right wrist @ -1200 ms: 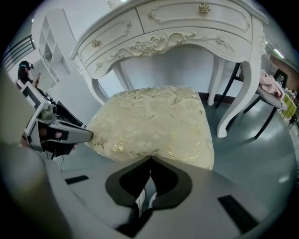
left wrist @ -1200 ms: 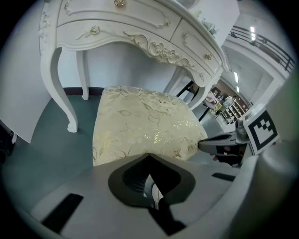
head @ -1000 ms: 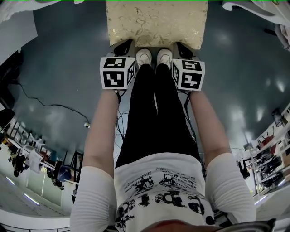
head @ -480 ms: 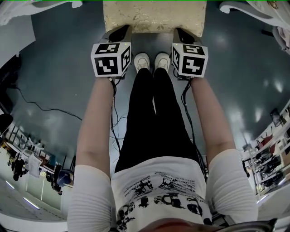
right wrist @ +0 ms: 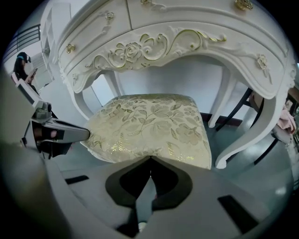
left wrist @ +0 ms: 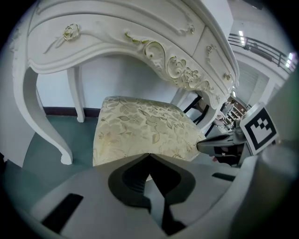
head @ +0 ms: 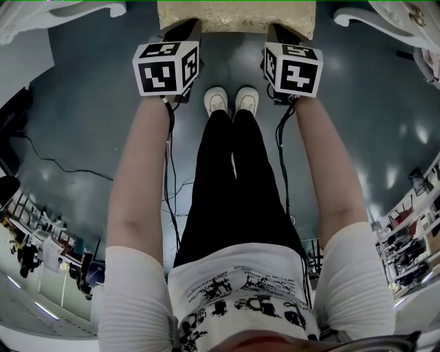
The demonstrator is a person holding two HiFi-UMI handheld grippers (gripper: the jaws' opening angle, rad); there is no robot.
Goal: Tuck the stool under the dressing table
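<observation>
The stool (head: 234, 15) has slid away from the person's feet, partly beneath the dressing table (left wrist: 117, 42). The left gripper (head: 182, 31) and right gripper (head: 282, 33), jaws closed on nothing, sit at its near edge. I'd say a little more pushing finishes it.

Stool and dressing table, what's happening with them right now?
A person stands facing the dressing table, holding a gripper in each hand. The left gripper and right gripper both have their jaws together, tips at the near edge of the stool. The floral seat sits partly beneath the table's carved front, between its curved legs. In the head view, the seat's near strip shows uncovered.
</observation>
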